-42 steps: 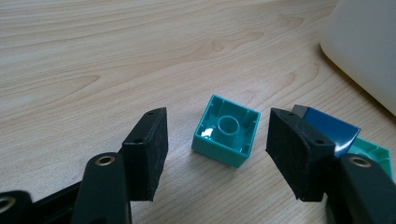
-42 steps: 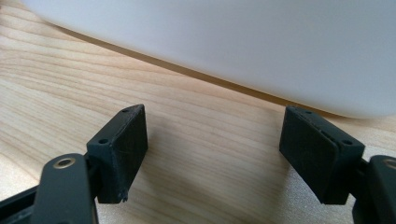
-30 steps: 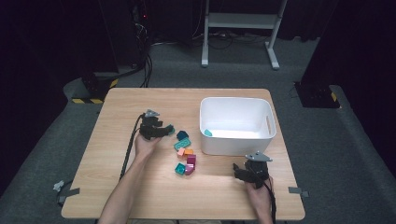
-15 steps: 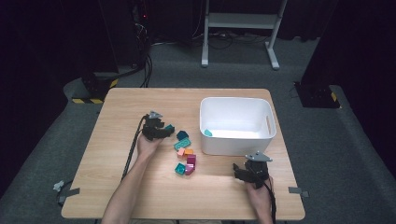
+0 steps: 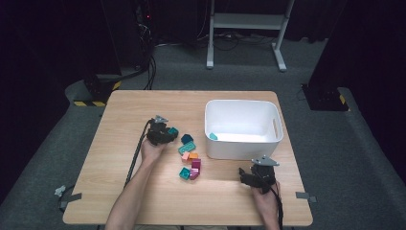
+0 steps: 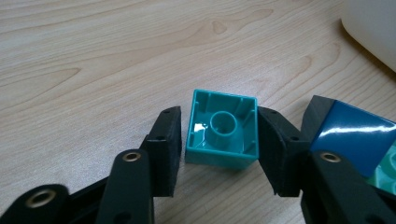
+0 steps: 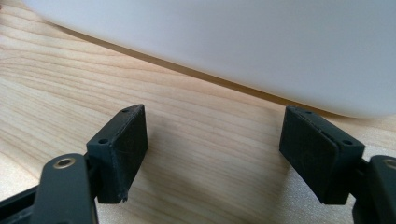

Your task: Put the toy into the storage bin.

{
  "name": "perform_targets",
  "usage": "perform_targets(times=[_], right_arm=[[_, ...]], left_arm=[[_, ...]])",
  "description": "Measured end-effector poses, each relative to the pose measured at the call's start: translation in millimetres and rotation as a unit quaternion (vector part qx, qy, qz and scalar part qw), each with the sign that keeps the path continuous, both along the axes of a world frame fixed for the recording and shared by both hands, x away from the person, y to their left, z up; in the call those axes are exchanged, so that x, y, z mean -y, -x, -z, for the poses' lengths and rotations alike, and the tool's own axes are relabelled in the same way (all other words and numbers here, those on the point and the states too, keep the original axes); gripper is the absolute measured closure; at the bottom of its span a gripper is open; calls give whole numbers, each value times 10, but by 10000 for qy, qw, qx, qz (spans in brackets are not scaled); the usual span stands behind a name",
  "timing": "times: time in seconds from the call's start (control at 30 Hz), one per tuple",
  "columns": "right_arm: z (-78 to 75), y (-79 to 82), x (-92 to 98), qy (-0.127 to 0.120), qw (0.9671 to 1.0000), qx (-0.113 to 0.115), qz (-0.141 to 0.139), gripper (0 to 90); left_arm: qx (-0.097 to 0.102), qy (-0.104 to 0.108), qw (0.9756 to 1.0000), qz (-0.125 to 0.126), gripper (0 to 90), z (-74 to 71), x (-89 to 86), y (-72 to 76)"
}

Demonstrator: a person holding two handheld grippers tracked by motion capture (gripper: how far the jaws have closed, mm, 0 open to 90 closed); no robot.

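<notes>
The left tongs (image 6: 219,140) lie low over the worktop (image 6: 93,56) with a small teal block (image 6: 223,129) between their two black jaws. The block rests on the wood on its side, so its hollow underside with the round socket faces the camera on the tongs. The right jaw touches the block's right wall; the left jaw stands just beside the left wall with a thin gap, so the pads do not yet press from both sides. The jaws have just been closing in on the block. In the high view the left tongs (image 5: 168,132) sit left of the middle of the worktop (image 5: 143,100), and the teal block (image 5: 173,131) shows at their tip, on the far-left edge of a loose cluster of blocks. Just right of it lies a dark blue block (image 6: 350,135), touching the outer side of the right jaw.

The right tongs (image 7: 212,149) are spread wide, with bare wood between the jaws and nothing in them. They point at the near wall of the white bin (image 7: 233,42), which stands near them. From above, the right tongs (image 5: 253,178) rest at the near right of the worktop, just on the near side of the white bin (image 5: 242,146), well apart from the teal block.
</notes>
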State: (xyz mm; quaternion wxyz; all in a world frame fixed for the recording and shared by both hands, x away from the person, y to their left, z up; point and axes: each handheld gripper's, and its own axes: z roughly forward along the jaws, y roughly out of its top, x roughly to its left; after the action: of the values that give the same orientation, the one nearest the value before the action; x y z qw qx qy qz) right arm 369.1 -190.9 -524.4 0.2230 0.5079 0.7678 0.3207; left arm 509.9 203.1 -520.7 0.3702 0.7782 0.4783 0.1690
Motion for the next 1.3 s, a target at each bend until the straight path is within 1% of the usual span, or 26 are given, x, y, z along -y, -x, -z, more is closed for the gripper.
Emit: perform_targets(times=[0.1,0.27,0.4,0.47,0.5,0.53,0.6,0.7,0.8,0.87,0.97,1.2,1.3], right_arm=[[0,0,0,2,10000,2,-2,233],[0,0,0,1,10000,0,-1,233],[0,0,0,1,10000,0,-1,233],[0,0,0,0,10000,0,0,233],[0,0,0,1,10000,0,0,233],[0,0,0,0,10000,-1,-1,233],[0,0,0,1,10000,1,-1,233],[0,0,0,-1,10000,-1,0,233],[0,0,0,0,10000,-1,-1,233],[0,0,0,0,10000,0,0,233],[0,0,0,0,10000,-1,0,233],[0,0,0,0,10000,-1,0,233],[0,0,0,0,10000,-2,1,233]], left_arm=[[-33,8,10000,6,570,-7,-7,4],[-48,3,10000,-4,580,-14,-9,14],[-51,87,9999,35,583,-43,-23,58],[-96,140,9998,116,584,-73,-39,90],[-95,114,9998,153,584,-93,-41,106],[-88,101,9998,170,585,-115,-48,122],[-61,155,9998,149,585,-164,-73,149],[-18,153,9998,152,585,-231,-99,175],[-10,232,9996,170,585,-277,-121,206],[18,210,9996,198,585,-302,-123,233],[124,107,9998,134,584,-341,-128,280],[158,214,9995,182,584,-405,-149,342],[158,242,9993,255,584,-448,-159,381]])
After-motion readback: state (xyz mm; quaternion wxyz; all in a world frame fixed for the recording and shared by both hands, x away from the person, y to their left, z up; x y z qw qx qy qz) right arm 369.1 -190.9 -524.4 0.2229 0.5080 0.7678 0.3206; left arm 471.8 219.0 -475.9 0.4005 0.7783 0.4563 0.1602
